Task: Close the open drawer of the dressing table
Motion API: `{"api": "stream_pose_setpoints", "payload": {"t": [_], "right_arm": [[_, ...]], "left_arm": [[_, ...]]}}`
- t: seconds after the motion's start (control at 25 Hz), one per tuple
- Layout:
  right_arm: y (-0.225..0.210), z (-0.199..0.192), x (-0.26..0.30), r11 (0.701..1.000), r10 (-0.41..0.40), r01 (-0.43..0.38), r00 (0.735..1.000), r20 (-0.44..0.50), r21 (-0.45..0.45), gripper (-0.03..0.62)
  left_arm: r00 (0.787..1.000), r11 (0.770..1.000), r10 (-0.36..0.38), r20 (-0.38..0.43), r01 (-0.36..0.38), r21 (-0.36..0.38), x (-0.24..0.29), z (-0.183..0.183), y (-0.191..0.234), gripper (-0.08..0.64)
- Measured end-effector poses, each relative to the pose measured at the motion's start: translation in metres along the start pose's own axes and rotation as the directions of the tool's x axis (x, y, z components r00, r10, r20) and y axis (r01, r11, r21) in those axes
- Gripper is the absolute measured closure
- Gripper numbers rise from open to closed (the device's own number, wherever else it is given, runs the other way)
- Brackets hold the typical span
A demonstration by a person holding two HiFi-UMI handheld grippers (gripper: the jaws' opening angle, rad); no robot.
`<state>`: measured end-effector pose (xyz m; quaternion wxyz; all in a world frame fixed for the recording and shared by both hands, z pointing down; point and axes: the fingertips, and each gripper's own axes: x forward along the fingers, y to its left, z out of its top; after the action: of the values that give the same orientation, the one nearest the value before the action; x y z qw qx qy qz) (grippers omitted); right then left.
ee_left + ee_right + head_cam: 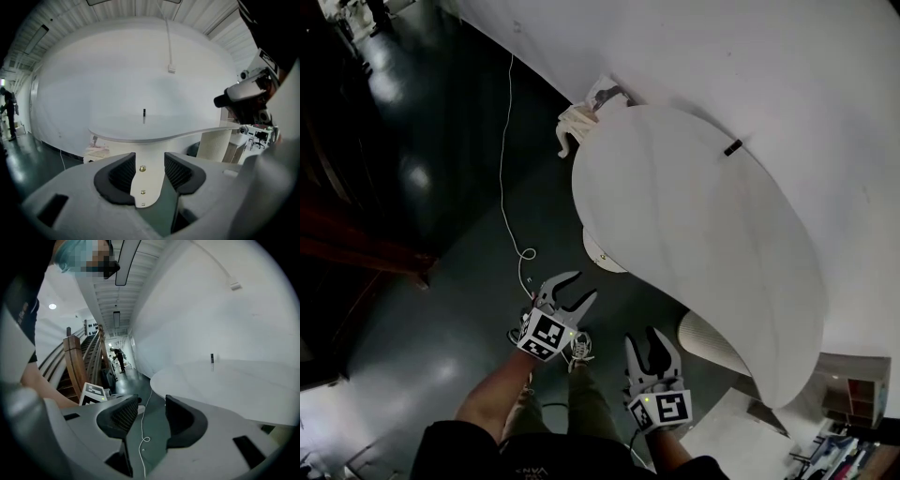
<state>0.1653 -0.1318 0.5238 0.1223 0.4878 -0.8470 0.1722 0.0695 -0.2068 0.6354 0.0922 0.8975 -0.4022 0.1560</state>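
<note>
I hold the left gripper (pixel 572 289) and right gripper (pixel 643 342) near the dressing table (pixel 694 216) edge; both jaw pairs stand apart, clamping nothing.

White curved tabletop (pixel 694 216) bears one small dark object (pixel 732 147) — on the dark floor (pixel 441 187), a white cable (pixel 501 159)

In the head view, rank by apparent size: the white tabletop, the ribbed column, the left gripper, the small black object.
1. white tabletop
2. left gripper and ribbed column: they look alike, and the gripper is nearer the camera, so I leave them tied
3. small black object
</note>
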Motion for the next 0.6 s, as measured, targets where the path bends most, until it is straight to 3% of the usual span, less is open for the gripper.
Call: {"api": "stream_pose_setpoints", "payload": {"t": [0.28,0.6], "right_arm": [[0.029,0.007,-0.013,1.0,-0.028,0.028,0.999,0.021,-0.002,0.408],[0.054,0.023,-0.031,0.998,-0.055,0.055,0.996,0.071,-0.008,0.408]], "left_arm": [[0.998,0.999,0.002,0.056,-0.004,0.043,-0.065,0.033,-0.004,0.409],[0.996,0.999,0.033,0.088,-0.036,0.041,-0.142,0.056,-0.014,0.472]]}}
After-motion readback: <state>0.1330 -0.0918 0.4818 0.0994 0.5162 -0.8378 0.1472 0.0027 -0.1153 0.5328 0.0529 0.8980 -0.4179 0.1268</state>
